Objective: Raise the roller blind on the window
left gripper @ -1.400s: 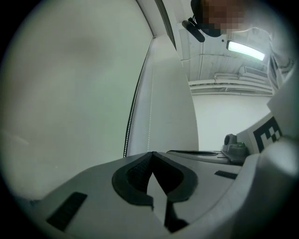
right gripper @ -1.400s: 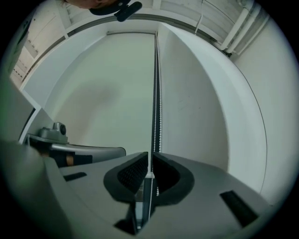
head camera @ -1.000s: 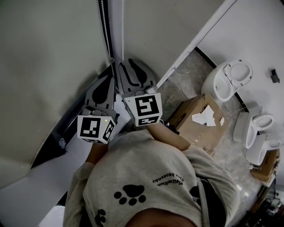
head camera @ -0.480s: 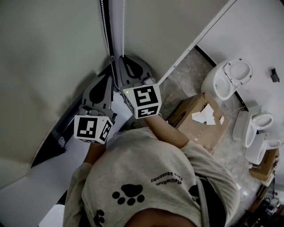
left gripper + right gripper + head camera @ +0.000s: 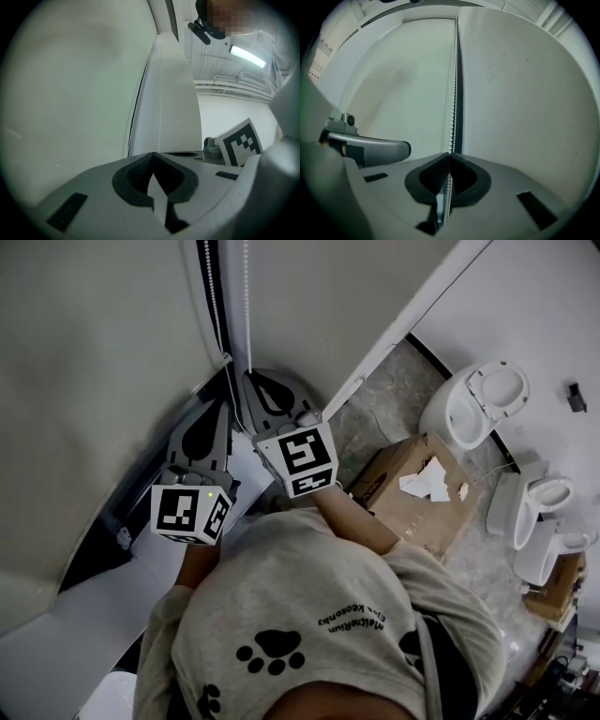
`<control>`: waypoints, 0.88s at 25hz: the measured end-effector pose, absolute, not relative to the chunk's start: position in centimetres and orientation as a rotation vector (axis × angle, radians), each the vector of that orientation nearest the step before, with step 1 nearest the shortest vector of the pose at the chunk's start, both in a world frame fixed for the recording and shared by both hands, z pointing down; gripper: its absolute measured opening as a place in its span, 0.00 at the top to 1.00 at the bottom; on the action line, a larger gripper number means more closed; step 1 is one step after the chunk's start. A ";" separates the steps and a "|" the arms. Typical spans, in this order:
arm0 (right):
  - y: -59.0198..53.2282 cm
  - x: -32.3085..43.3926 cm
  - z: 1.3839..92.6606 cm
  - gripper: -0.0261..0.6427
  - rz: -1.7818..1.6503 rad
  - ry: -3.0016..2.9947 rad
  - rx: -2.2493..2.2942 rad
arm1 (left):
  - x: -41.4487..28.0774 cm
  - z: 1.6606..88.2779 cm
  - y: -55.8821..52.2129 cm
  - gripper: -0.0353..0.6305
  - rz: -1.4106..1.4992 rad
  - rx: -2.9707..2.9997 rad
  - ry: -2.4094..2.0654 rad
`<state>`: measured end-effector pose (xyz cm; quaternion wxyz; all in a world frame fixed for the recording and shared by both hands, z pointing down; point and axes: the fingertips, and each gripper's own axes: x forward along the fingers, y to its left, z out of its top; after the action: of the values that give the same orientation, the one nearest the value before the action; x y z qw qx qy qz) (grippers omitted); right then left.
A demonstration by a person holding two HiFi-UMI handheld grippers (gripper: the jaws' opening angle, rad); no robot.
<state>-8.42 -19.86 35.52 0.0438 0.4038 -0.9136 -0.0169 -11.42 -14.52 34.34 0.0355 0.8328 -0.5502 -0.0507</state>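
Right claw [image 5: 450, 154]: clamped on the bead chain [image 5: 453, 93], which runs up to 12 o'clock — gripped for a pull, I'd guess.
Left claw [image 5: 152, 153]: clenched shut, no beads visible inside — probably waiting its turn.
Roller blind [image 5: 389, 79]: at 10 o'clock of the right claw, looks lowered.

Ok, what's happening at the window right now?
A person stands at the roller blind with a gripper in each hand. The right gripper is shut on the white bead chain, which runs up from its jaws beside the blind. The left gripper is shut too, close beside it, with no chain visible between its pads.
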 end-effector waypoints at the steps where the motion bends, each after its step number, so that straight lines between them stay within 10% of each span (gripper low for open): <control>1: -19.8 -8.5 35.6 0.95 -0.059 -2.793 1.222 | -11.5 34.5 -14.5 0.94 -0.154 2.556 -1.691; 22: -17.5 -8.9 48.5 0.95 0.140 -2.661 1.044 | -9.6 34.3 -15.2 0.93 -0.046 2.659 -1.590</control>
<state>-8.85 -17.52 48.55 0.1397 0.3612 -0.9207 0.0484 -9.65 -15.25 34.29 0.0213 0.8580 -0.5131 -0.0148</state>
